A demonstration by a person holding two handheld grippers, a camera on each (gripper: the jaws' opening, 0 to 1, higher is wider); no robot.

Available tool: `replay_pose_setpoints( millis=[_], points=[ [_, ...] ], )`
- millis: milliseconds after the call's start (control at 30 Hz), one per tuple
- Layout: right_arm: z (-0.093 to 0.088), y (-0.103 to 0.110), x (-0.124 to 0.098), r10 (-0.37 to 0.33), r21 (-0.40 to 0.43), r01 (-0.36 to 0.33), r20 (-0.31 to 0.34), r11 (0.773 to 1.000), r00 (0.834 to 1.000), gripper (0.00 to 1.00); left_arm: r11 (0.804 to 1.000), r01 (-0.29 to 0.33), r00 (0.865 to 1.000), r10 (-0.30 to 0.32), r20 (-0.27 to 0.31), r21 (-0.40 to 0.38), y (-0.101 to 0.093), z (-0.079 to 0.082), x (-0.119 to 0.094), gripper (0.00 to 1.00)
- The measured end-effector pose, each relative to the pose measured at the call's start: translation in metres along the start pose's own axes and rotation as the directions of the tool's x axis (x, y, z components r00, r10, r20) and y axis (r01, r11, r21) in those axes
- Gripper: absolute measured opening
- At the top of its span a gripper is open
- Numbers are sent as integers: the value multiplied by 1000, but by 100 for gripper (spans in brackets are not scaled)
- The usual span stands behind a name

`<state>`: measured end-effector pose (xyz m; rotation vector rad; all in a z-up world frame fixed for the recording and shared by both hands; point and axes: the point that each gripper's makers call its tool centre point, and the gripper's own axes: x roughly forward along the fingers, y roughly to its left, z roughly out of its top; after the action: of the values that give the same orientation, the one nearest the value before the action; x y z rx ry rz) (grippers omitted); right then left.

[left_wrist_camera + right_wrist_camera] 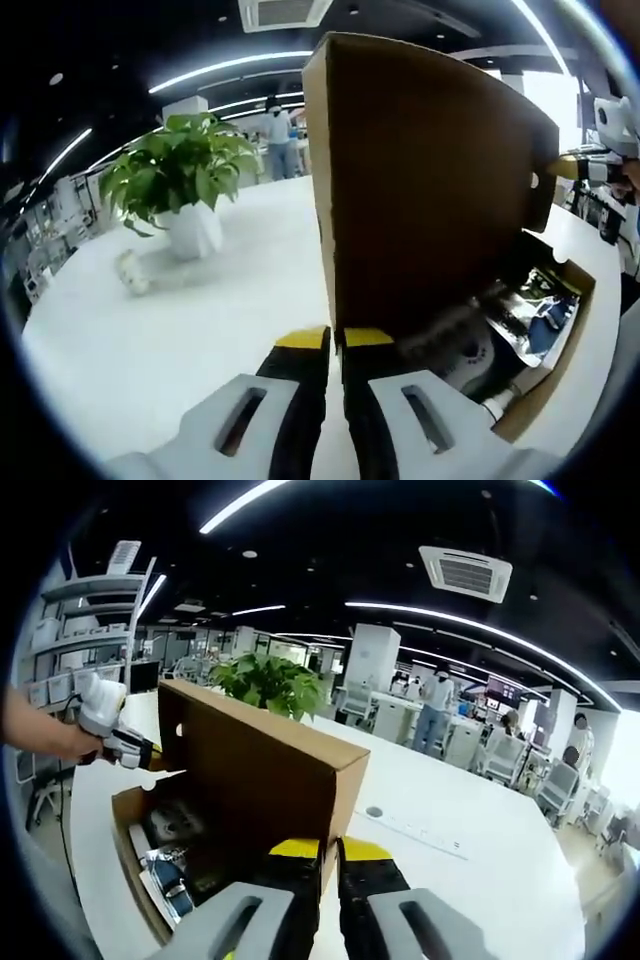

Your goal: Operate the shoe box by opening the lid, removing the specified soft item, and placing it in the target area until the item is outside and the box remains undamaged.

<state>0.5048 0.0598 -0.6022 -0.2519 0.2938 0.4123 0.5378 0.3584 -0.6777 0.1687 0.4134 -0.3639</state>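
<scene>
We have the lid (430, 180) of the shoe box (250, 780) raised at the table's (200, 320) edge, both grippers (335, 345) (330, 855) pinched narrow on its rim, while the soft item, hard to identify, sits inside, not yet removed.

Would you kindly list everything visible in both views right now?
Box: one, brown cardboard, lid raised, on the table.
Contents: several dark and blue items inside the box; kinds unclear.
Plant: one, green, in a white pot, on the table.
Small object: one, pale, beside the pot.
Table: one, white.
Shelves: one white unit, background.
People: a few, far background.
Left claw: yellow-tipped, at the lid's edge.
Right claw: yellow-tipped, at the lid's opposite edge.
</scene>
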Motion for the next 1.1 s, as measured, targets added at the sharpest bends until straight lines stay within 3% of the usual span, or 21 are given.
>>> replay_pose_setpoints(
  millis=[433, 733, 900, 1100],
  points=[
    [-4, -3, 8, 0, 14, 0, -14, 1000, 1000, 0, 1000, -10, 1000, 10, 1, -7, -1, 3, 0, 1],
    [-34, 6, 10, 13, 18, -12, -78, 1000, 997, 2, 1000, -9, 1000, 9, -8, -12, -1, 3, -1, 1],
    [-61, 8, 11, 4, 38, 1, -141, 999, 990, 0, 1000, -6, 1000, 6, -11, -9, 0, 4, 1, 1],
    [-74, 10, 14, 4, 68, 7, -162, 998, 987, 0, 1000, -4, 1000, 4, -12, -5, 0, 6, 1, 1]
  ],
)
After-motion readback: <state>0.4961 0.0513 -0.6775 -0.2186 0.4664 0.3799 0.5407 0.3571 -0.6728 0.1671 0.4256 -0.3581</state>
